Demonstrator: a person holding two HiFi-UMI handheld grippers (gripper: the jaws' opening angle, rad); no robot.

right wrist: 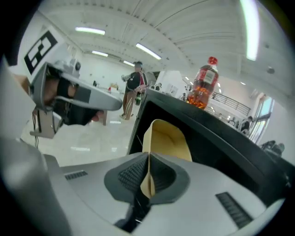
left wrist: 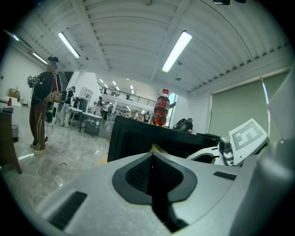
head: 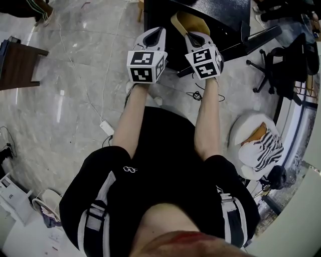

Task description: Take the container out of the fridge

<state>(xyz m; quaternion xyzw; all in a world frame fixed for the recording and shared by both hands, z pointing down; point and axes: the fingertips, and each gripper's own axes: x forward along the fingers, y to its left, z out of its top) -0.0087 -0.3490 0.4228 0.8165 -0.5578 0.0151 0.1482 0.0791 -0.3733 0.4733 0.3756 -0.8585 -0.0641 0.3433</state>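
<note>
A tan paper container (head: pixel 186 22) hangs in front of the black fridge (head: pixel 213 12), out over the marble floor. My right gripper (head: pixel 193 37) is shut on its rim; in the right gripper view the thin tan wall (right wrist: pixel 167 139) stands pinched between the dark pads (right wrist: pixel 130 175). My left gripper (head: pixel 153 35) is held close beside it on the left, jaws together with nothing between them (left wrist: pixel 151 159). A red drink bottle (right wrist: pixel 203 89) stands on top of the fridge (right wrist: pixel 221 145), also visible from the left gripper (left wrist: pixel 161 109).
A black office chair (head: pixel 282 59) stands right of the fridge. A white stool with a striped cloth (head: pixel 259 144) is by my right side. A dark wooden table (head: pixel 17 62) sits at the left. Cables cross the floor (head: pixel 98 113). A person (left wrist: pixel 44 107) stands far off.
</note>
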